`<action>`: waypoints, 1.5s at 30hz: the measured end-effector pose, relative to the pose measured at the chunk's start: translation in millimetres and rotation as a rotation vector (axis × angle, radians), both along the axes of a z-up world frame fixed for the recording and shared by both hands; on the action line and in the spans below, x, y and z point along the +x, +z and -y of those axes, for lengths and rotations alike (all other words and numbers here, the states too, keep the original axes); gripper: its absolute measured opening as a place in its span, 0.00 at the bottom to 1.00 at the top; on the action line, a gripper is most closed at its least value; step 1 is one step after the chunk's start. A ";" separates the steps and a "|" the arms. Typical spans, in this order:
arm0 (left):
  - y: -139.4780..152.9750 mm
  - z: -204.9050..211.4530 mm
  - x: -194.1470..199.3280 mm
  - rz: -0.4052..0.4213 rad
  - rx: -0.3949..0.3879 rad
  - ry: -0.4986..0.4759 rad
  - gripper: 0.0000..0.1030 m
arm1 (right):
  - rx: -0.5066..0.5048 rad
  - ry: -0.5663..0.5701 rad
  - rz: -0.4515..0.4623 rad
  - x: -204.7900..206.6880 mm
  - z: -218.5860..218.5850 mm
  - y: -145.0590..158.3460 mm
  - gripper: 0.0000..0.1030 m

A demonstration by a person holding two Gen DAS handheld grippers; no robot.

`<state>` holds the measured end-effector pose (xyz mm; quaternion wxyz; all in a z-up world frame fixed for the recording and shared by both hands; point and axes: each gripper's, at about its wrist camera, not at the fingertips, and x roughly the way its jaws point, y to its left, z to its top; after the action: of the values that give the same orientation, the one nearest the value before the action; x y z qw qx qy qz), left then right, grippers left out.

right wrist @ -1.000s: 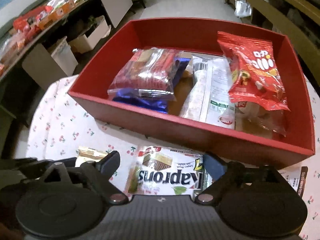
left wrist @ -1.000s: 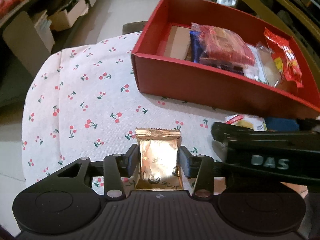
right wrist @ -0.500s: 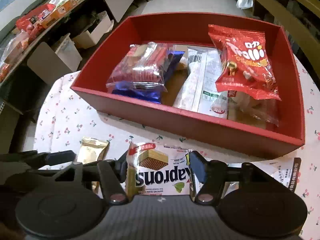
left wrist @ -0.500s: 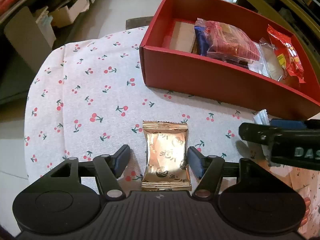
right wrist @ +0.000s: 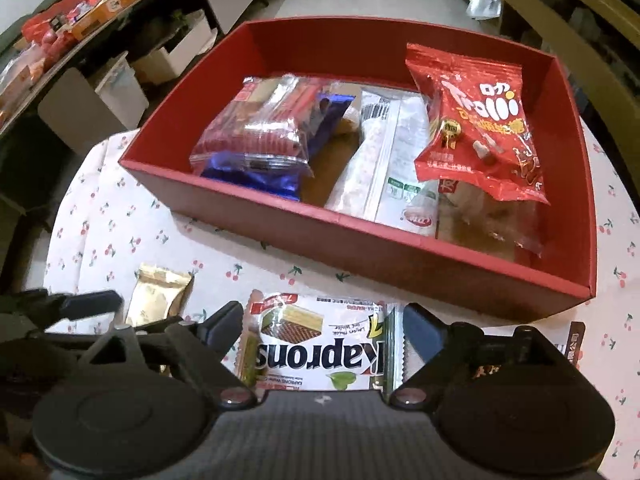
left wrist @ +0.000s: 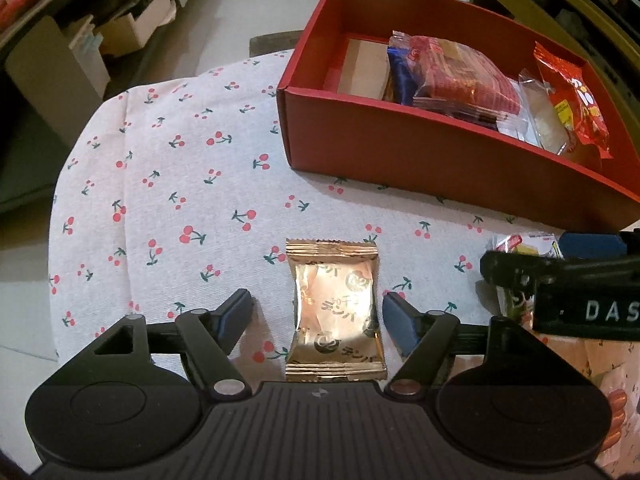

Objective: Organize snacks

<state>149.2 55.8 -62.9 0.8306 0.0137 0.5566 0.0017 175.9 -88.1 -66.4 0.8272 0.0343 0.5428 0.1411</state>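
Observation:
A gold foil snack packet (left wrist: 335, 312) lies flat on the cherry-print cloth between the fingers of my left gripper (left wrist: 318, 312). Its jaws are opening and neither pad presses on the packet. In the right wrist view a white Kaprons wafer pack (right wrist: 320, 344) lies between the fingers of my right gripper (right wrist: 324, 320), whose jaws are also opening, with both pads just off its ends. Behind both stands the red box (right wrist: 360, 240), which holds a red-and-clear pack (right wrist: 256, 132), a blue pack, a white pack and a red Trolli bag (right wrist: 476, 132). The gold packet (right wrist: 160, 300) appears there too, at the left.
The red box (left wrist: 400, 152) fills the far right of the table. The cloth's left edge drops off to the floor. Shelves with cardboard boxes (left wrist: 132, 24) stand far left. My right gripper's black body (left wrist: 568, 280) sits close to the left one. A brown packet (right wrist: 576, 340) lies at the right.
My left gripper has opened and let go of the gold packet, which now lies on the cloth. My right gripper narrowed around the wafer pack, then widened again.

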 end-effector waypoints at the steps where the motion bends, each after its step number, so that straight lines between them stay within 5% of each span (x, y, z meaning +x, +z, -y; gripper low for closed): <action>1: -0.4 0.8 -0.3 0.000 0.004 -0.002 0.77 | 0.000 0.000 -0.008 -0.9 0.1 -3.2 0.90; 6: -2.5 0.1 0.0 0.000 0.007 0.003 0.83 | 0.002 0.002 0.022 -7.0 1.2 -3.2 0.90; 8: -3.2 1.5 0.0 -0.001 0.010 -0.004 0.84 | -0.051 0.015 0.049 -11.2 -1.9 -0.9 0.72; 11: -3.2 4.1 -0.2 0.002 0.014 -0.008 0.85 | -0.021 0.021 0.052 -17.6 2.4 3.3 0.62; 15: 0.0 7.3 -0.9 0.008 0.006 -0.013 0.74 | -0.058 0.022 0.076 -27.9 5.1 8.3 0.59; 20: 5.5 10.0 -3.3 0.017 -0.009 -0.013 0.53 | 0.015 -0.004 0.063 -32.2 21.2 21.5 0.31; 24: 6.5 8.4 -5.2 0.018 -0.018 -0.008 0.50 | 0.068 -0.040 0.035 -31.3 29.9 17.4 0.37; 29: 7.2 5.6 -3.3 0.009 -0.043 -0.007 0.56 | 0.050 0.000 0.052 -28.3 24.3 21.8 0.79; 34: 5.4 6.5 -1.3 0.007 -0.051 -0.005 0.61 | 0.100 0.019 0.020 -20.1 10.2 19.2 0.80; 45: 4.9 -11.7 4.0 -0.014 -0.096 0.061 0.72 | -0.016 0.079 0.044 -33.9 -21.4 1.2 0.90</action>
<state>153.2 67.5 -58.0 0.8260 -0.0431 0.5621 0.0002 142.0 -66.7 -65.1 0.8330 0.0029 0.5265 0.1702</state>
